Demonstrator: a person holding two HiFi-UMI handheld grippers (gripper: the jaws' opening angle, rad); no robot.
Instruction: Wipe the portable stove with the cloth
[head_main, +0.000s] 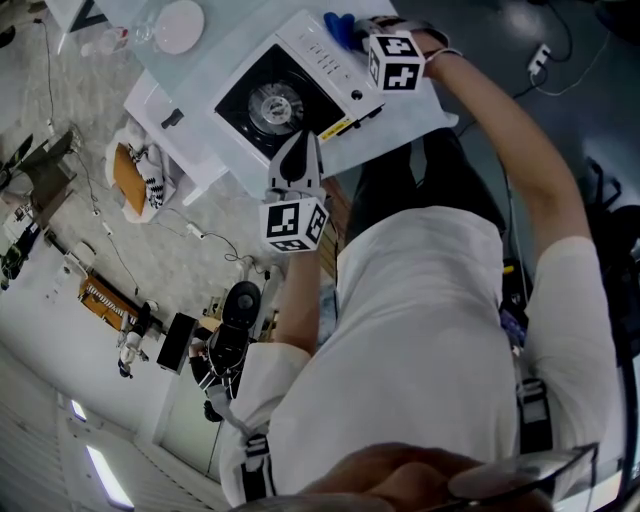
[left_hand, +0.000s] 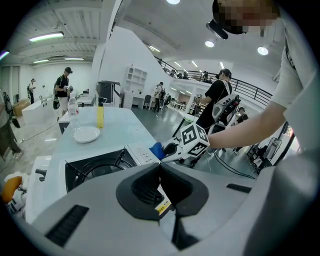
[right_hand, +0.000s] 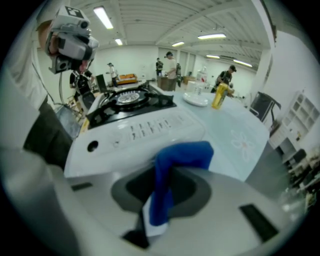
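Portable stove (head_main: 285, 95) on the white tabletop (head_main: 412, 122), with both tools at its near side. The right tool (right_hand: 162, 172) is pinching the blue cloth (head_main: 338, 26), one fold standing up between the jaws and the free end draped forward over the stove's white control panel. Whether the cloth is touching the panel cannot be told from any view. The left tool (left_hand: 160, 167) has its jaws pressed together with nothing clearly held between them. Its tip lies at the stove's front edge beside the yellow label (head_main: 336, 128), a position that suggests bracing the stove. A white plate (left_hand: 86, 134) and a yellow bottle (left_hand: 100, 116) stand well apart from the stove, farther along the tabletop. Progress, as a judgement: the cloth is grasped and brought to the stove, so the pick-up is done. No streak, damp patch or cleared area shows on the black burner surround or the white casing, so how much has been wiped cannot be read. The wiping itself appears largely left to do.
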